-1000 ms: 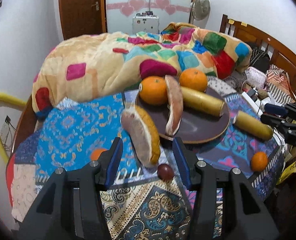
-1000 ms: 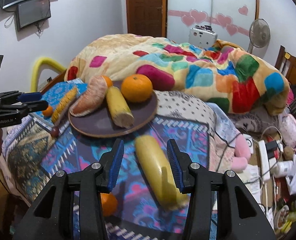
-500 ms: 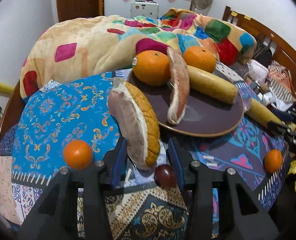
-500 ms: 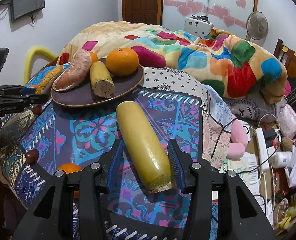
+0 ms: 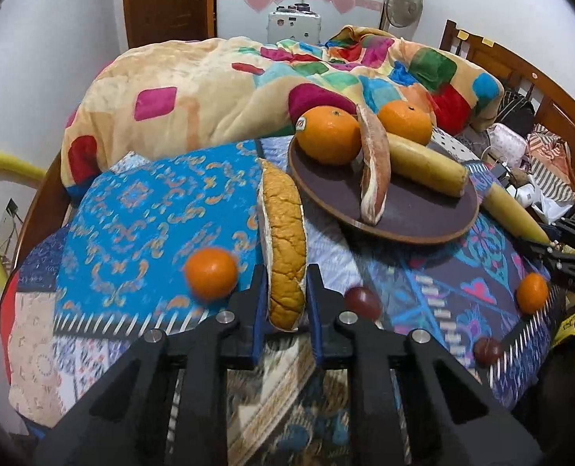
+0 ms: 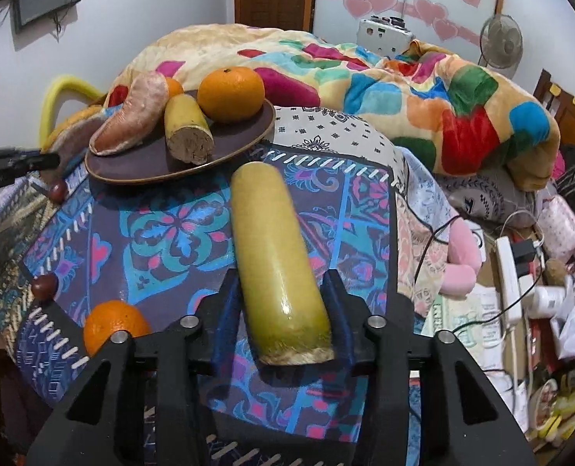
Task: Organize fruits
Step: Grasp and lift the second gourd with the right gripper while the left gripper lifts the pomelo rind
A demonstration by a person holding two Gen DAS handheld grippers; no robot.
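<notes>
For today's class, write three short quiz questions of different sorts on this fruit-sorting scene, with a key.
1. True or false: the left gripper is closed around the pomelo wedge.
2. Multiple choice: where does the long yellow piece between the right gripper's fingers lie? A) on the brown plate B) on the patterned cloth, beside the plate C) on the colourful blanket
3. Fill in: the number of large oranges on the plate, seen from the left wrist, is ___.

Key: 1 true; 2 B; 3 two.
</notes>
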